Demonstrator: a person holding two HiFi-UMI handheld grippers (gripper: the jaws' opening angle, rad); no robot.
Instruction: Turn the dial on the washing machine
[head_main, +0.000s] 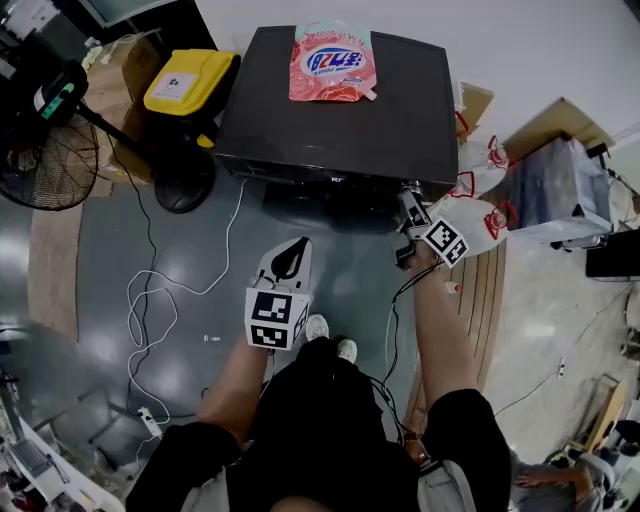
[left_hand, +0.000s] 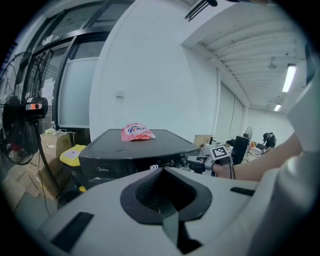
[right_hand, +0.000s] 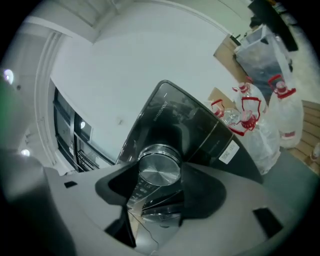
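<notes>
Right hand-held gripper (right_hand: 160, 165) clenched on dial (right_hand: 159, 175) | dial sides hidden | left hand-held gripper (left_hand: 162, 172) closed, empty

Bare floor (head_main: 180, 240) before the washer (head_main: 340, 100) gives room, crossed by a white cable (head_main: 148, 272). A bin (head_main: 190, 80) and fan (head_main: 45, 160) block its left side; bags (head_main: 480, 195) crowd its right. A pouch (head_main: 332, 62) takes the lid's rear.

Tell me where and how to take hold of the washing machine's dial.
Grip the dial by its round chrome rim, one pad on each opposite side, coming straight at its flat face from the front of the washing machine. It is a short cylinder standing out from the front panel, so only the rim gives purchase. The right gripper is closed on it this way.
</notes>
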